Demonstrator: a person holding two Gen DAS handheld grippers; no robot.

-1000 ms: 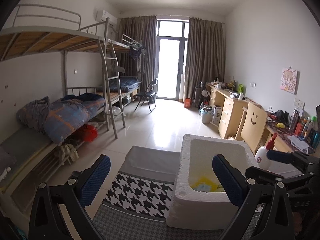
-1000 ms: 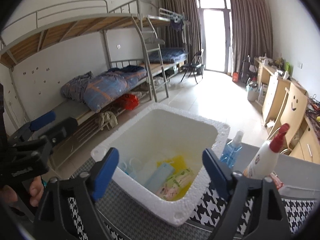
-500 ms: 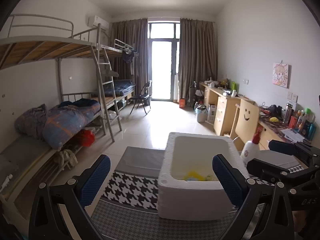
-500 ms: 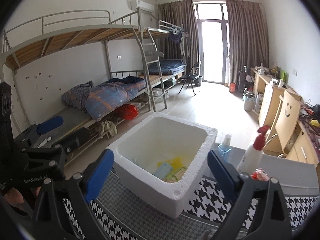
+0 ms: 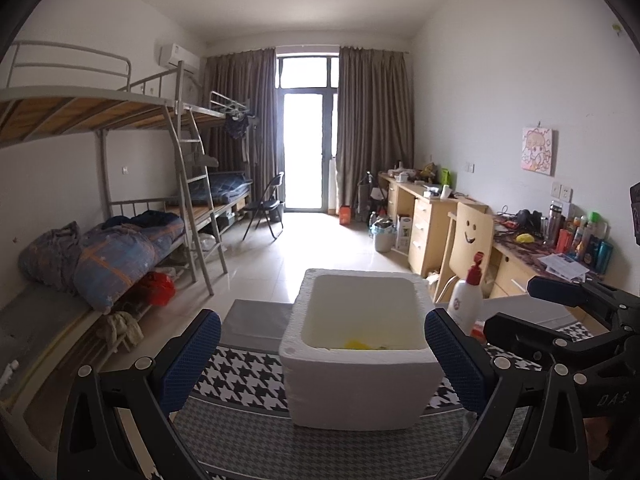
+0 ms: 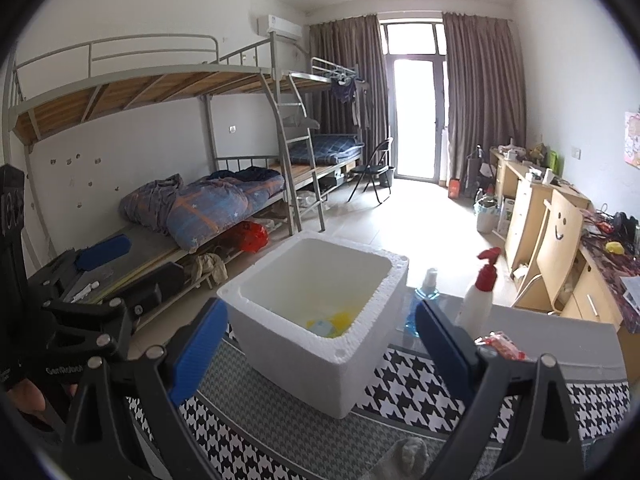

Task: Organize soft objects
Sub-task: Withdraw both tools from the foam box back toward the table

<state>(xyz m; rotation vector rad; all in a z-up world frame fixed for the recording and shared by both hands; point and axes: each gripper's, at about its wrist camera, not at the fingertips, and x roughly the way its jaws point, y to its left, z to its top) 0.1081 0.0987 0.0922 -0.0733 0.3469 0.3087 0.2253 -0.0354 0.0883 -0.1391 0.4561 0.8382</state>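
A white foam box (image 5: 360, 364) stands on a table with a houndstooth cloth (image 5: 248, 376); it also shows in the right wrist view (image 6: 320, 320). Yellow and pale blue soft items (image 6: 332, 322) lie at its bottom. My left gripper (image 5: 320, 364) is open and empty, just in front of the box. My right gripper (image 6: 320, 344) is open and empty, also in front of the box. A grey soft object (image 6: 404, 454) lies on the cloth near the bottom edge of the right wrist view, below my right gripper.
A white spray bottle with a red top (image 6: 478, 296), a blue bottle (image 6: 424, 292) and a red wrapper (image 6: 504, 348) stand right of the box. Bunk beds (image 6: 200, 200) line the left wall, desks and a chair (image 6: 560, 236) the right.
Both grippers have pulled back and lowered away from the box, so I now see its outer walls and less of its inside. Both stay open and empty.
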